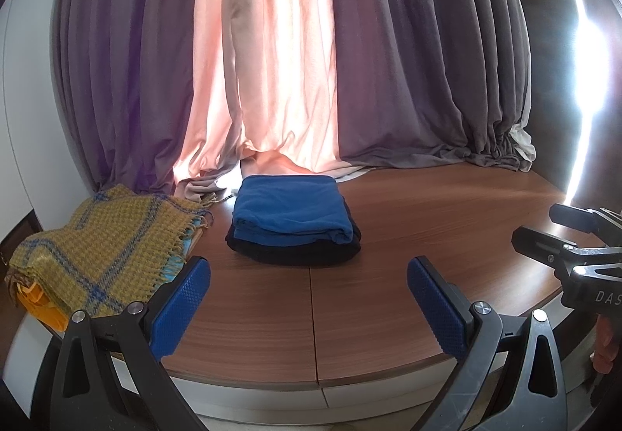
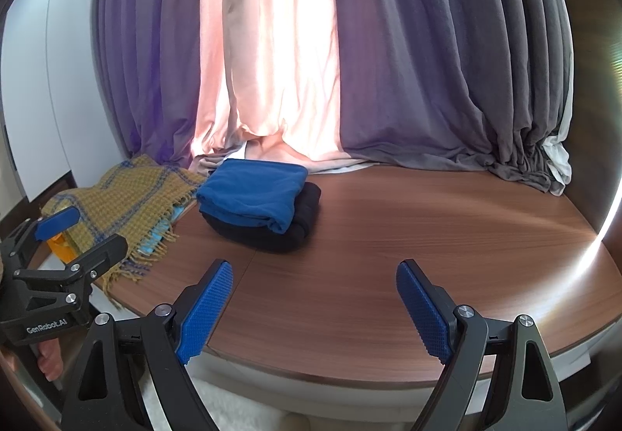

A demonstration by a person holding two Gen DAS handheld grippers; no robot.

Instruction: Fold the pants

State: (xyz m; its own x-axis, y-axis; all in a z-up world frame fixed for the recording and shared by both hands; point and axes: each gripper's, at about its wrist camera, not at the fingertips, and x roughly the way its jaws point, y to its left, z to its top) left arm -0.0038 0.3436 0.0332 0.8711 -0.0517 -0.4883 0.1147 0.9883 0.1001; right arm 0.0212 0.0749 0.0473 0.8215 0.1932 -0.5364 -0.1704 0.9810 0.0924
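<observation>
Two folded garments sit in one stack toward the back edge of the wooden bench (image 1: 427,236): one blue pair of pants (image 1: 291,209) on top of one black garment (image 1: 295,252). One mustard-yellow plaid blanket (image 1: 97,248) with fringe lies at the bench's left edge, over one orange item (image 1: 39,304). Two tongs appear, the left tongs (image 1: 309,298) and the right tongs (image 2: 315,304), each with two blue pads.

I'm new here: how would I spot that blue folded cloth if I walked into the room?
Look at the wooden table in front of the long grey and pink curtains. Near its back edge, below the pink strip, sits a small stack of two folded garments. The blue folded cloth is the top one, lying on a black folded garment; the yellow checked fringed blanket lies apart, at the table's left end.
</observation>
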